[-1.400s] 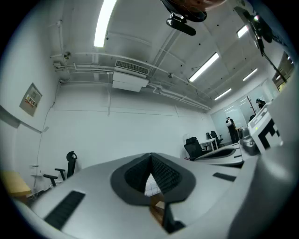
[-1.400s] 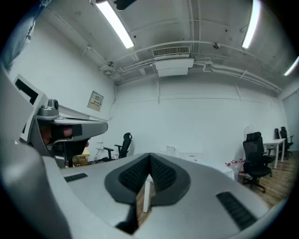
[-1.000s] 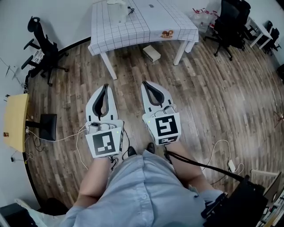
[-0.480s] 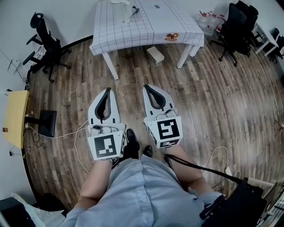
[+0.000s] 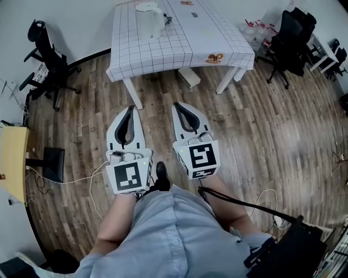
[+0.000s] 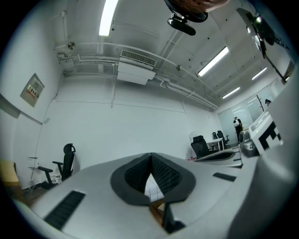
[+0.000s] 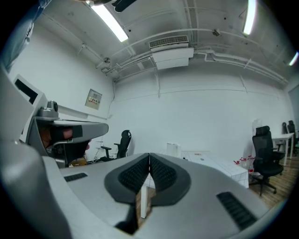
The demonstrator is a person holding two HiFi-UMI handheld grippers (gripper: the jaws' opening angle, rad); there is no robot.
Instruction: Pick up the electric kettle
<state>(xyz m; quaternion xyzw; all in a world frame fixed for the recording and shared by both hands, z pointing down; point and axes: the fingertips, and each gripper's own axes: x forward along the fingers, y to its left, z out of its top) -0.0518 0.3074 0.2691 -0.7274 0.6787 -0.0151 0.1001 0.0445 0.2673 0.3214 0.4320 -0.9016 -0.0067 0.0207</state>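
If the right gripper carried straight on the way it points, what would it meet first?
Likely the table's near edge, by its front leg; nothing nearer shows in that line. The kettle stands further back on the table.

Kettle (image 5: 150, 16) white, far on counter (image 5: 185, 51); counter cloth white w/ thin dark grid. Floor (image 5: 272, 125) brown wood planks. Left tongs (image 5: 130, 107) & right tongs (image 5: 175, 103) white w/ black pads, blk/wht square markers at near end. Left chair (image 5: 46, 59) & right chair (image 5: 291, 38) black. Shirt (image 5: 174, 233) light blue.
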